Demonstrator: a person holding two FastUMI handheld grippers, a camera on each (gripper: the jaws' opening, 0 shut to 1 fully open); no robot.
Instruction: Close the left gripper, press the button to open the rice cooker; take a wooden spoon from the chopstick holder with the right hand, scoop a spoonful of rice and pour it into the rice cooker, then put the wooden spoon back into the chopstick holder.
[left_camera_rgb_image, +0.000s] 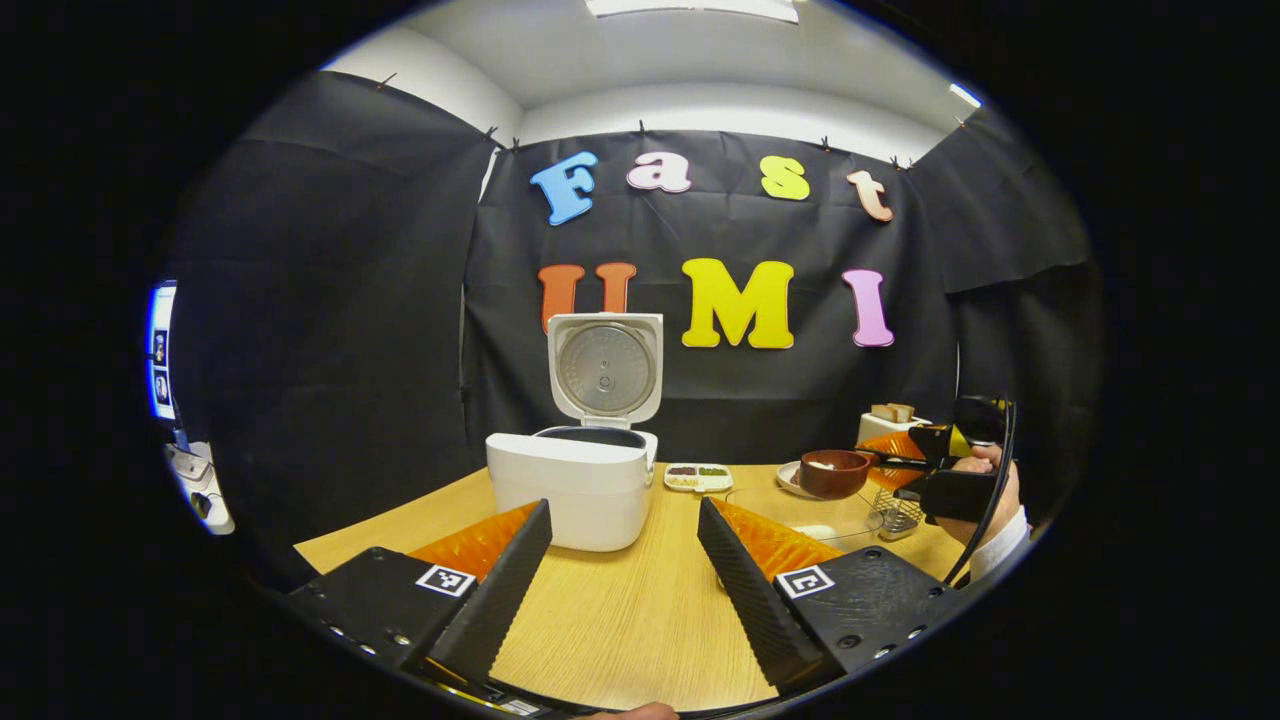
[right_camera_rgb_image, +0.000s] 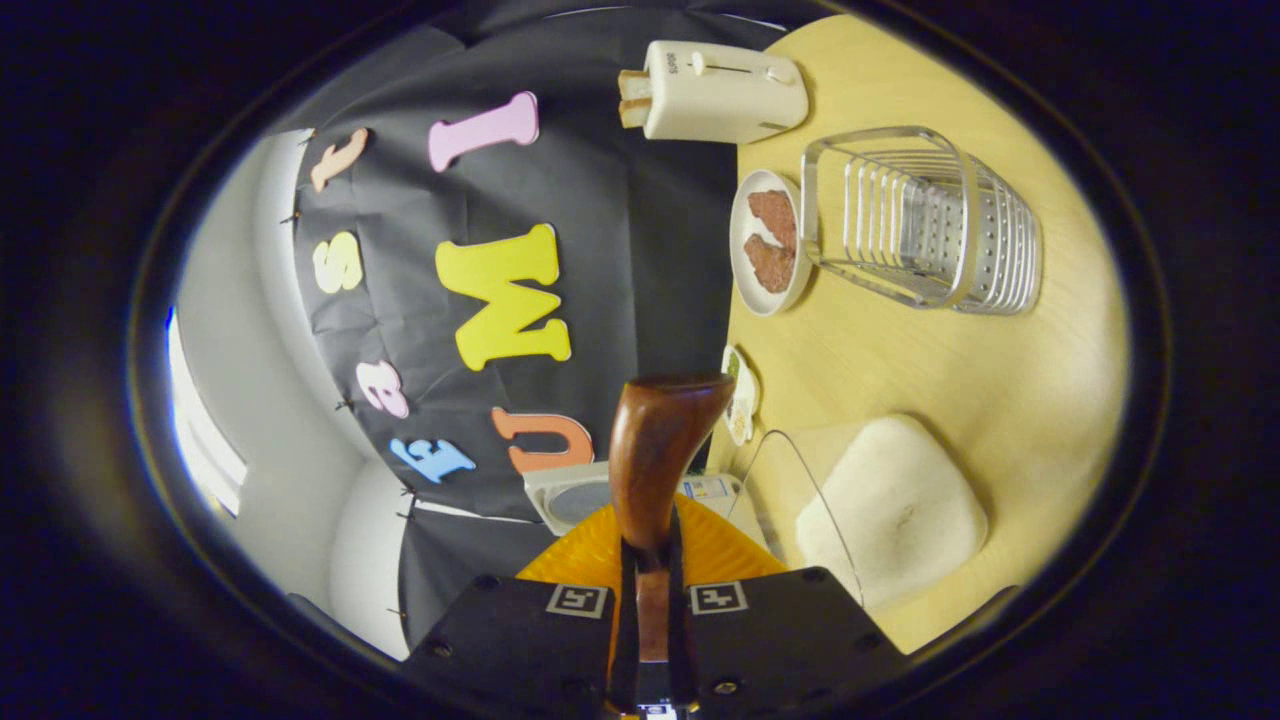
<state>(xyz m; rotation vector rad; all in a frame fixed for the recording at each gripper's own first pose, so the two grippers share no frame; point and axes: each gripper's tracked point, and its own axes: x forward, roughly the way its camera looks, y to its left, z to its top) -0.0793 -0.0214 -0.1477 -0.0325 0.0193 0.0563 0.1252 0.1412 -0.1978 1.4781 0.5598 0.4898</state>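
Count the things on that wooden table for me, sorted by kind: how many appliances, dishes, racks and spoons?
Appliances: 2, the rice cooker with its lid up and the toaster.
Dishes: 3, the plate by the toaster, the small snack dish, the clear rice bowl.
Wire racks: 1, the chopstick holder.
Spoons: 1, the wooden spoon, held in the right gripper's fingers.
Total: 7

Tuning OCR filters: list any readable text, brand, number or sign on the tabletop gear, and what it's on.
No legible text.
A small mark on the toaster: too small to read.
A sticker on the rice cooker: blurred.
The square coded tags on the left hand-held gripper and right hand-held gripper: patterns, no words.
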